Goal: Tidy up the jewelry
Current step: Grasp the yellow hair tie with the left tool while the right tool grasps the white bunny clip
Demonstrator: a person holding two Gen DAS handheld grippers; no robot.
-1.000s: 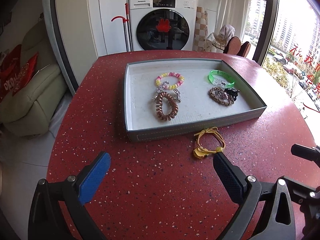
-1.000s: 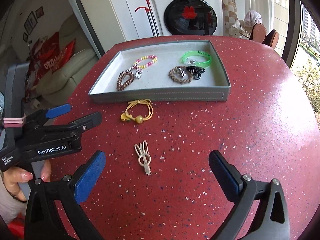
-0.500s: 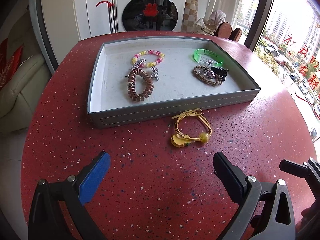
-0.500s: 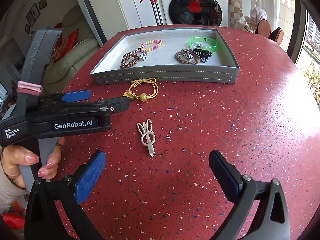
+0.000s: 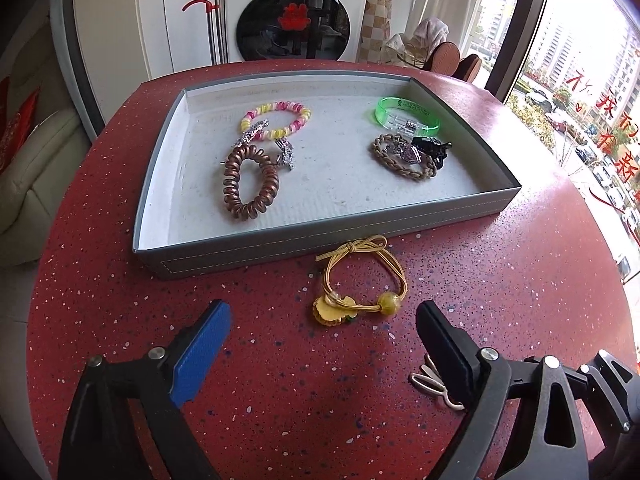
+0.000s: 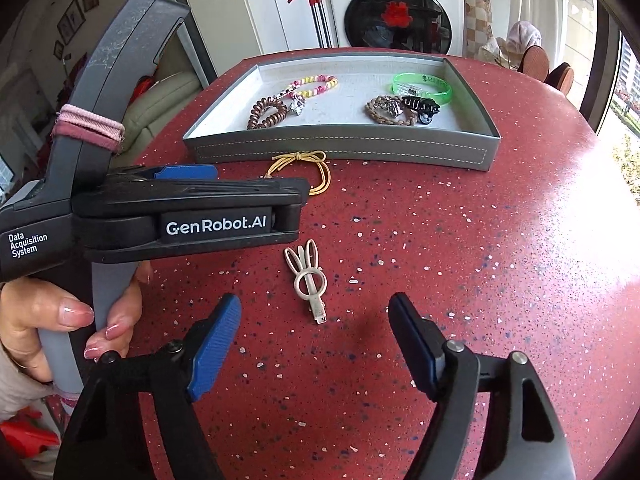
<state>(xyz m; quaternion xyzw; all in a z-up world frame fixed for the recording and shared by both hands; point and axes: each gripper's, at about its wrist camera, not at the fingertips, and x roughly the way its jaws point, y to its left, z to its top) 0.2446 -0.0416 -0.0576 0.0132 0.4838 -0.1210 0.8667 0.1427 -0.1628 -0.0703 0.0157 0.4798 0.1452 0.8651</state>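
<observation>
A grey tray (image 5: 280,246) (image 6: 340,152) on the red table holds a brown coil hair tie (image 5: 251,182), a pink and yellow bead bracelet (image 5: 276,119), a green wristband (image 5: 406,114), a brown chain bracelet (image 5: 402,156) and a black clip (image 5: 434,148). A yellow hair tie (image 5: 360,280) (image 6: 316,170) lies on the table just in front of the tray. My left gripper (image 5: 322,332) is open right behind it. A cream rabbit hair clip (image 6: 308,278) (image 5: 434,384) lies nearer. My right gripper (image 6: 314,334) is open just behind the clip.
The left gripper's body and the hand holding it (image 6: 160,216) fill the left of the right wrist view. A washing machine (image 5: 296,12) stands beyond the table. A sofa (image 5: 36,168) is at the left, chairs and a window at the right.
Both grippers have moved forward. The left has closed in on the yellow hair tie, the right on the rabbit clip. Both stay open.
</observation>
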